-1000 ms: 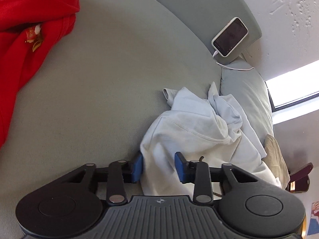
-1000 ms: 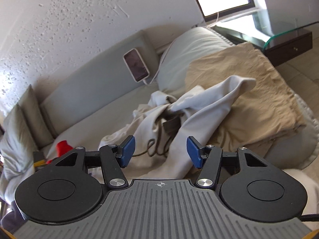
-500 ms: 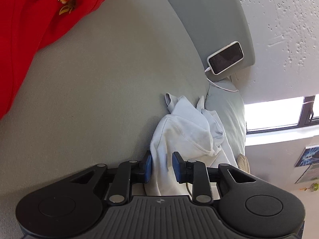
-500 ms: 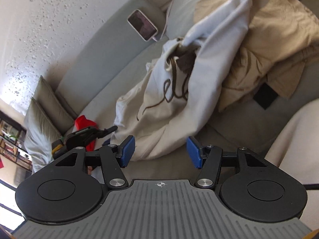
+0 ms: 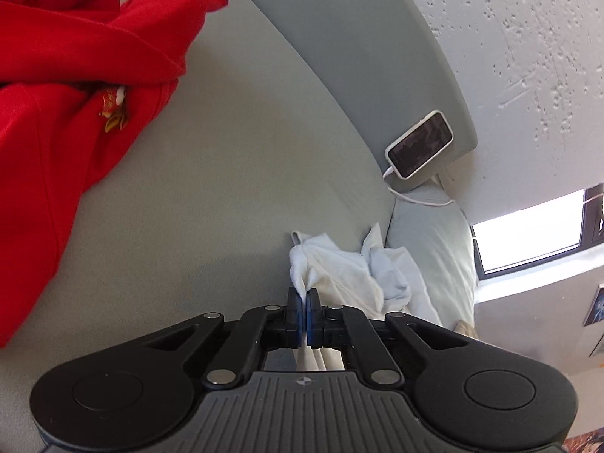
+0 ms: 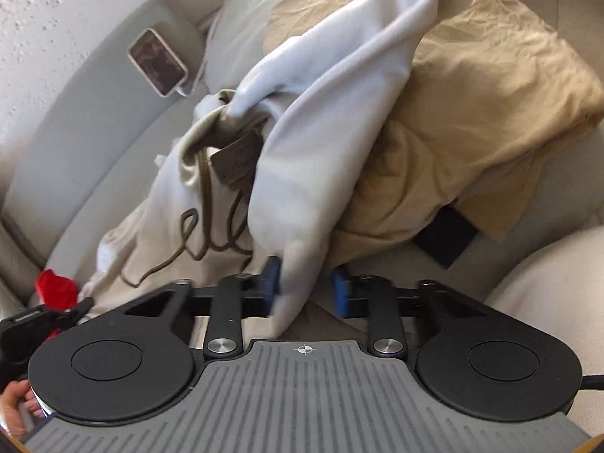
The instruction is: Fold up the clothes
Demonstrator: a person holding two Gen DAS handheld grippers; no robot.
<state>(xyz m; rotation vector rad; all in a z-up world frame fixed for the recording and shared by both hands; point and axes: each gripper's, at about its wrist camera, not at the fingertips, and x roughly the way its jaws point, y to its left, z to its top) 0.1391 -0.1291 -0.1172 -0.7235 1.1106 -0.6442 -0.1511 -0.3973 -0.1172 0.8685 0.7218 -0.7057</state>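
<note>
A crumpled white hoodie (image 5: 351, 275) lies on the grey sofa seat (image 5: 226, 188), by the pillow. My left gripper (image 5: 302, 304) is shut on its near edge, and the fabric is pulled up taut between the blue pads. In the right wrist view the same hoodie (image 6: 321, 132) shows its brown drawstring (image 6: 204, 188), with a long white sleeve draped toward me. My right gripper (image 6: 305, 288) straddles the end of that sleeve. Its jaws are closing: the left pad touches the cloth and the right pad stands a little apart.
A red garment (image 5: 75, 75) covers the sofa's left part. A phone (image 5: 419, 143) on a white cable leans against the backrest above a grey pillow (image 5: 434, 234). A tan cloth (image 6: 472, 94) is heaped to the right of the hoodie, over a black object (image 6: 445, 238).
The left jaws have closed on the hoodie's edge and lifted it slightly. The right gripper has dropped to the sleeve, and its jaws have narrowed around the sleeve's end.
</note>
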